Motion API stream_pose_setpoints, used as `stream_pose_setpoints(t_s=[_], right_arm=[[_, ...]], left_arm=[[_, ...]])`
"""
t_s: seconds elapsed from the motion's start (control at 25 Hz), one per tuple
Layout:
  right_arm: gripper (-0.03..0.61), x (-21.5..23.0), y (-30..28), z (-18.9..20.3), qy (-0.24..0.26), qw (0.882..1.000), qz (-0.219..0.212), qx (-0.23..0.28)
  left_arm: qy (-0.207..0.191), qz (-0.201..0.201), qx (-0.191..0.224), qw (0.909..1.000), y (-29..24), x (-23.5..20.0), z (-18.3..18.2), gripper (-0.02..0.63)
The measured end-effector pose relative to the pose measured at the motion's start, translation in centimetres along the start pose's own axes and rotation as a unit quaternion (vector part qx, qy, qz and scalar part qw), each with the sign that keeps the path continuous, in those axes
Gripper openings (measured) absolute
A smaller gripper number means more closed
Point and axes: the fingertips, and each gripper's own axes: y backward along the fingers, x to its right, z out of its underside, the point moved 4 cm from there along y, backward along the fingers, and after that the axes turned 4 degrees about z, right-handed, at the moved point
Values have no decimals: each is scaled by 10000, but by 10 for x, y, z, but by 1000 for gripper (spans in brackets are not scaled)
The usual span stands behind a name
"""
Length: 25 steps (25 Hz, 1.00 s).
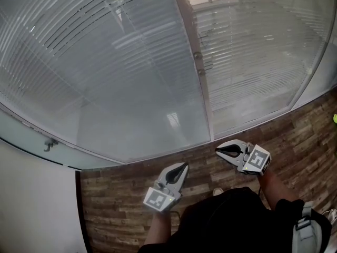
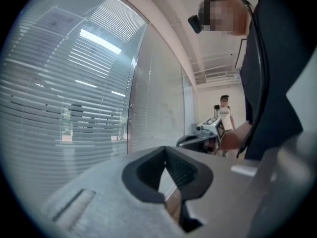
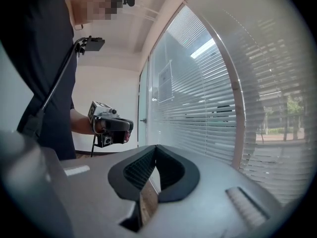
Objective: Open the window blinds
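Slatted grey window blinds (image 1: 131, 73) hang behind tall glass panes, and a vertical frame post (image 1: 199, 62) with small knobs splits them. Some upper slats are tilted and let in a little of the outside. My left gripper (image 1: 182, 166) is shut with nothing in it and points level at the foot of the glass, a short way off. My right gripper (image 1: 218, 151) is likewise shut on nothing, just right of the post's base. In the left gripper view the blinds (image 2: 74, 98) fill the left side beyond the closed jaws of the left gripper (image 2: 166, 148). The right gripper view has its shut right gripper (image 3: 156, 148) beside the blinds (image 3: 203, 113).
Wood-plank floor (image 1: 121, 194) runs along the window's base. A white wall (image 1: 31, 204) and a glass door with a handle (image 1: 50, 143) stand at the left. A person (image 2: 224, 110) stands far down the room. A small yellow-green object (image 1: 335, 118) lies at the right edge.
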Motion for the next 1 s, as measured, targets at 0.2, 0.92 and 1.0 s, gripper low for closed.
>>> stream_pose_setpoints(t_s=[0.2,0.92,1.0], right_arm=[[6,16,7,4,-4,9997,242,96],[6,10,20,5,-122,9994,199,252],[6,10,22,4,-101,9994,231,245]], left_arm=[[-59,-7,21,10000,-7,-2,-2,5],[-43,-97,-46,9999,-7,13,-4,5],[-6,-74,-13,10000,-8,15,-6,5]])
